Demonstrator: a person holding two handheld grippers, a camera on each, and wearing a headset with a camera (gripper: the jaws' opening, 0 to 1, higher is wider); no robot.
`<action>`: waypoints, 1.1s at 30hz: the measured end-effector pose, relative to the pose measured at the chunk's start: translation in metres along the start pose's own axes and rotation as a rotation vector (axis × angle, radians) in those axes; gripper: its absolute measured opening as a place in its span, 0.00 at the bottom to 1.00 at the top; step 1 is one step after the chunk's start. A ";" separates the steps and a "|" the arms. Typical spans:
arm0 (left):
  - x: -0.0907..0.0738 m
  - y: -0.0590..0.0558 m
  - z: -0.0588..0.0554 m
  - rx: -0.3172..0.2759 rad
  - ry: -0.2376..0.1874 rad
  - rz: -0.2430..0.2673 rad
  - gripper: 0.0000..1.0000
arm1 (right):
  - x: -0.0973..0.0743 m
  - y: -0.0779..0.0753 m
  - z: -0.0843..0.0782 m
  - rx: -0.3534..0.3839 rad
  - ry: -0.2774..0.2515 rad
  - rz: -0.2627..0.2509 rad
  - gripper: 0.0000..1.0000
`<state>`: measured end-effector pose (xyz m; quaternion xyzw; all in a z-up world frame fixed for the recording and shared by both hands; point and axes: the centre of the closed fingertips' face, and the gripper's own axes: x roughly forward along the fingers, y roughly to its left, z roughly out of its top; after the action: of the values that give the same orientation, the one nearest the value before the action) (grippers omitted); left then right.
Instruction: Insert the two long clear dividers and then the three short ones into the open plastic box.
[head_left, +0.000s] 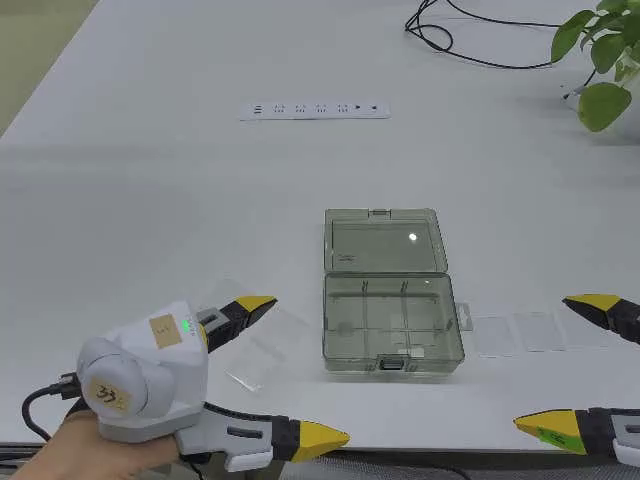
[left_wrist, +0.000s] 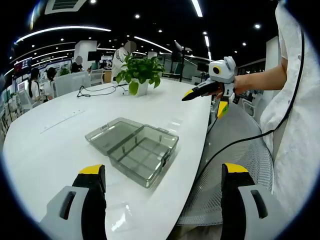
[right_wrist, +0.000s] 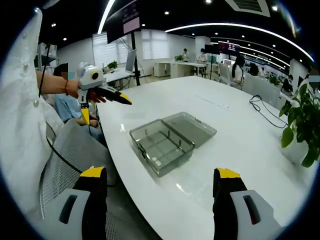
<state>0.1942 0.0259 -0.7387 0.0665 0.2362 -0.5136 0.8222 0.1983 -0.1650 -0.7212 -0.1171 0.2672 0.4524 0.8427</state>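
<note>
The open box (head_left: 393, 322) is parked mid-worktop (head_left: 150, 200), with long dividers (head_left: 255, 345) laid flat just left of it and short dividers (head_left: 540, 332) just right. A power strip (head_left: 314, 110) and plant (head_left: 600, 60) are set well behind. The left gripper (head_left: 300, 368) and right gripper (head_left: 545, 361) are held wide open, nothing gripped.

Left gripper (head_left: 290, 370) stood wide open, yellow fingertips (head_left: 322, 435) far apart. Right gripper (head_left: 552, 362) stood wide open too, its fingertips aimed at left ones. Hand (head_left: 95, 455) held left gripper from behind fingers.

Bright overhead light, sharp, perhaps edge-warped
</note>
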 end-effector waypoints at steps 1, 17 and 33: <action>0.000 0.000 0.000 0.000 0.000 0.001 0.98 | 0.000 0.000 0.000 0.002 -0.002 -0.001 0.87; 0.000 0.002 0.000 -0.003 0.008 -0.001 0.98 | 0.002 -0.002 0.000 0.009 -0.006 -0.001 0.87; 0.003 0.004 -0.001 -0.003 0.013 -0.004 0.98 | 0.005 0.000 -0.001 0.010 -0.004 0.007 0.87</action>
<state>0.1980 0.0258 -0.7411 0.0681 0.2425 -0.5146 0.8196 0.2002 -0.1624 -0.7249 -0.1109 0.2683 0.4540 0.8424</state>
